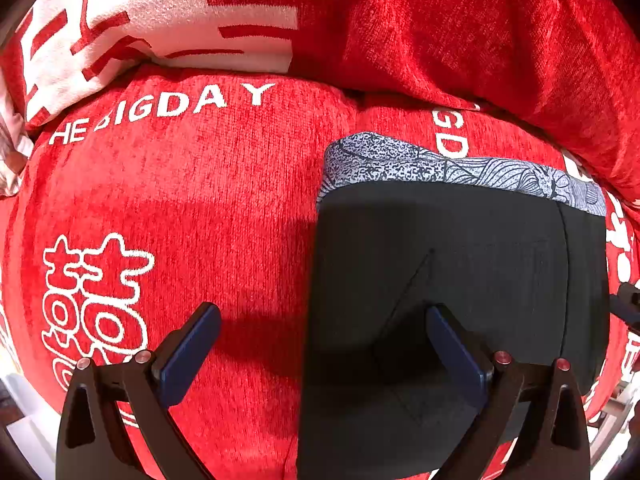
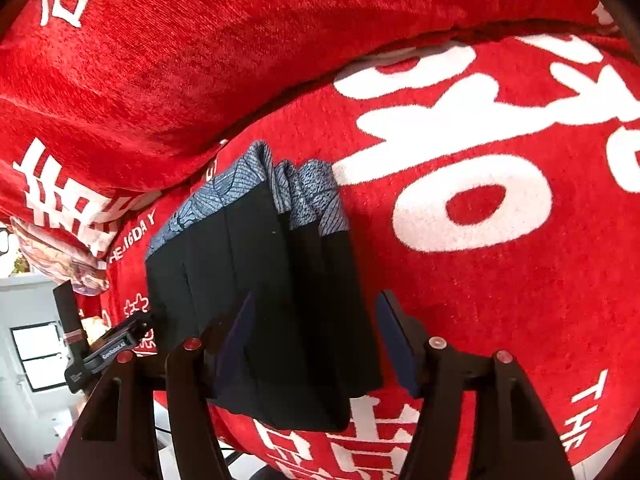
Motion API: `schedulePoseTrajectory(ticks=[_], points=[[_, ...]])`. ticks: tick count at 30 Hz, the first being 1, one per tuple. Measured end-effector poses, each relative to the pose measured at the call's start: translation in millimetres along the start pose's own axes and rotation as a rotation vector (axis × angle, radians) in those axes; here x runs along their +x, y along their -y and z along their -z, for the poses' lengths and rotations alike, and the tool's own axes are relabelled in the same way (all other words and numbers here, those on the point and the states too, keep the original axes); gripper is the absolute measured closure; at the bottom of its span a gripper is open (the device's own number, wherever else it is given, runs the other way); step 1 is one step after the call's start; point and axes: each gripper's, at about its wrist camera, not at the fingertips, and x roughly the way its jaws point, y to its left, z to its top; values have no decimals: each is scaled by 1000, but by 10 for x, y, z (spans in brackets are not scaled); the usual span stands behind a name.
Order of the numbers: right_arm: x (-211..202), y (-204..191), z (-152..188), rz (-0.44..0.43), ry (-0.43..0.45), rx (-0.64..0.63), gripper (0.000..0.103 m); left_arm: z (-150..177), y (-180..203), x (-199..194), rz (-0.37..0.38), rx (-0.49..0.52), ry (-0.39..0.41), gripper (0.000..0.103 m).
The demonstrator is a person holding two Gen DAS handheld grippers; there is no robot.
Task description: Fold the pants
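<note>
The black pants (image 1: 460, 280) lie folded into a compact stack on the red bedspread (image 1: 220, 208), their grey patterned waistband (image 1: 460, 164) at the far end. My left gripper (image 1: 324, 344) is open and empty, its left finger over the bedspread and its right finger over the pants' left part. In the right wrist view the folded pants (image 2: 260, 300) show several layers with the waistband (image 2: 288, 188) on top. My right gripper (image 2: 316, 344) is open above the stack's near right part and holds nothing.
Red pillows (image 1: 460, 28) with white lettering lie along the far side of the bed. The bed's near edge and a white room floor (image 2: 36, 352) show at the lower left. The left gripper's body (image 2: 108, 350) sits left of the pants.
</note>
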Motion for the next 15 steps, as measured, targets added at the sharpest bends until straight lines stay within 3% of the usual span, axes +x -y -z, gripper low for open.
schedulePoseTrajectory(ticks=[9,15], points=[[133,-27,49,-32,-48,-29,23,6,-21,8,47,2,-18,0],[179,89,36,-68,-65,-6,22,8,-84,16,252,14,-64,0]])
